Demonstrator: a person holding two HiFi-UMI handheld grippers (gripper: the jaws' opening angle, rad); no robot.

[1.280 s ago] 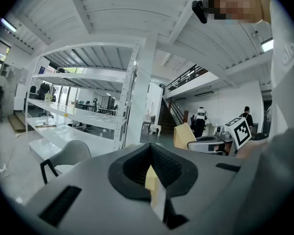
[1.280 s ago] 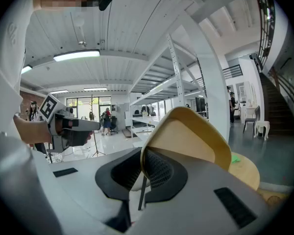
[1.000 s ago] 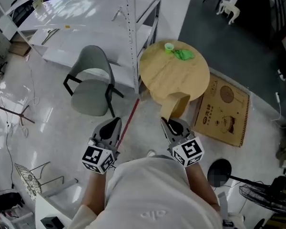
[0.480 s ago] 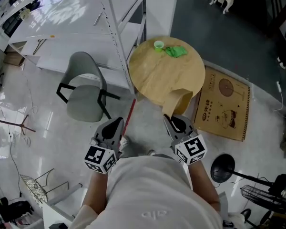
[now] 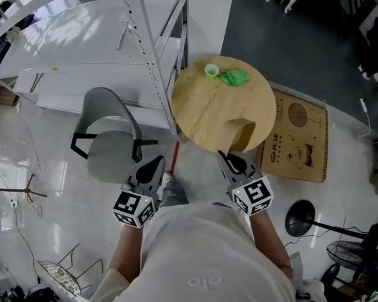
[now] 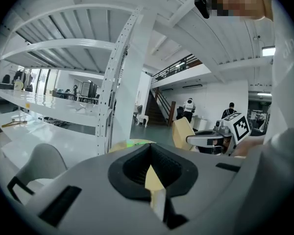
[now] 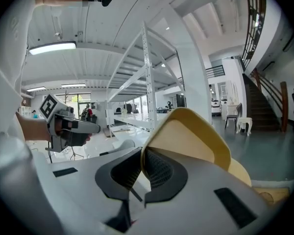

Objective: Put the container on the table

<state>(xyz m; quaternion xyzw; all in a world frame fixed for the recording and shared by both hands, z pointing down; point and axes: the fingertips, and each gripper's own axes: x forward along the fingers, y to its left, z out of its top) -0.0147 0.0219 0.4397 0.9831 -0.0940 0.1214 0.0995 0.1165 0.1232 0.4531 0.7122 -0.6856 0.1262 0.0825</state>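
Wooden round table [image 5: 208,106], head view: beige curved container [image 5: 239,136] over its near edge, carried by right gripper [image 5: 230,160]; left gripper [image 5: 155,166] beside, apart. Left gripper view: jaws together, empty. Right gripper view: jaws narrow, pinching container wall

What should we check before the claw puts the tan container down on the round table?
1. Grip: ok. The right claw pinches the container by its wall; the right gripper view shows the pads on either side of it.
2. Container above the table: cannot tell. In the head view it overlaps the near edge, but its height does not show.
3. Landing spot: ok. The near part of the table is bare wood.
4. Things in the way: ok. The green cup and the green crumpled thing sit at the far edge.
5. Left claw: ok. It is off to the side, above the floor.
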